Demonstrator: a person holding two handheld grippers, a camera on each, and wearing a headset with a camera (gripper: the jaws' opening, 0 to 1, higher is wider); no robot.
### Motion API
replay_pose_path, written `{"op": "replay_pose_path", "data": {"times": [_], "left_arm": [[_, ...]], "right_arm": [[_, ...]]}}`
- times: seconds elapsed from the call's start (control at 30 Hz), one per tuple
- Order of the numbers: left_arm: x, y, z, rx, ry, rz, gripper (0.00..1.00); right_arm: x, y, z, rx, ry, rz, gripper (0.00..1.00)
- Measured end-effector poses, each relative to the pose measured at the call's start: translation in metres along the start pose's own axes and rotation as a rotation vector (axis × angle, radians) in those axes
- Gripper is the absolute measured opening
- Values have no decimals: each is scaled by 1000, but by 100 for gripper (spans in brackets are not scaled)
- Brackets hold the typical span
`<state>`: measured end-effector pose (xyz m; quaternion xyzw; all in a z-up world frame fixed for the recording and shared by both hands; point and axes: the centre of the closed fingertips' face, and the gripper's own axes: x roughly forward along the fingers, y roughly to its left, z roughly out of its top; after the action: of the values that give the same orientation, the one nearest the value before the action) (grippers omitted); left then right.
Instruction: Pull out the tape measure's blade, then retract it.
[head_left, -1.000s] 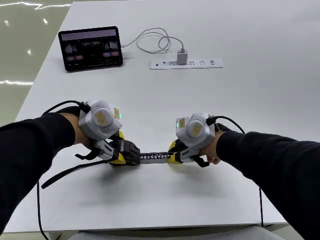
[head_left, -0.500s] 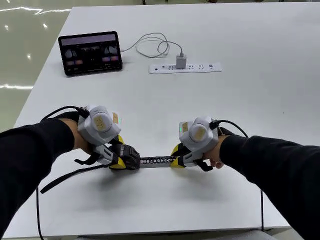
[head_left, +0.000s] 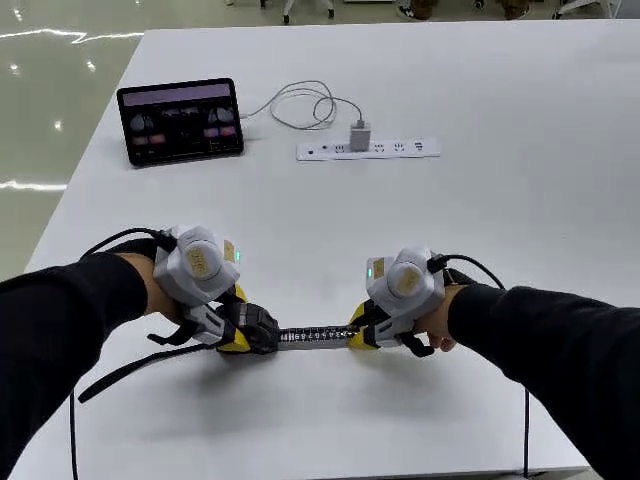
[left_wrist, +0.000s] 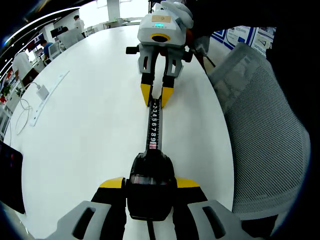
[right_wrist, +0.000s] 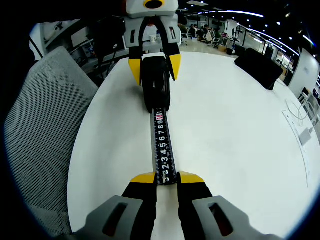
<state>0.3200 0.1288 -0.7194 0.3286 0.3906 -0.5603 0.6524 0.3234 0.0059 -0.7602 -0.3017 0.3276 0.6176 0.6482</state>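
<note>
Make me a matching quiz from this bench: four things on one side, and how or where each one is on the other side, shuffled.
Things:
1. tape measure case
2. blade
3. tablet
4. power strip

States:
A. charger plugged into it
B. tip pinched by the right gripper
C. screen lit
D. clamped in the left gripper

Pairs: 1-D, 2-B, 3-C, 4-A

Left hand-held gripper (head_left: 243, 332), right hand-held gripper (head_left: 360, 337): both clamped, tips facing.
</note>
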Motion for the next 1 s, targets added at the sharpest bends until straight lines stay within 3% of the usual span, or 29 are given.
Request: {"op": "replay_pose_path", "data": {"times": [1.0], "left_arm": [[0, -1, 1, -17, -14, 5, 32]], "right_arm": [[-11, -6, -15, 7, 11, -7, 10]]}}
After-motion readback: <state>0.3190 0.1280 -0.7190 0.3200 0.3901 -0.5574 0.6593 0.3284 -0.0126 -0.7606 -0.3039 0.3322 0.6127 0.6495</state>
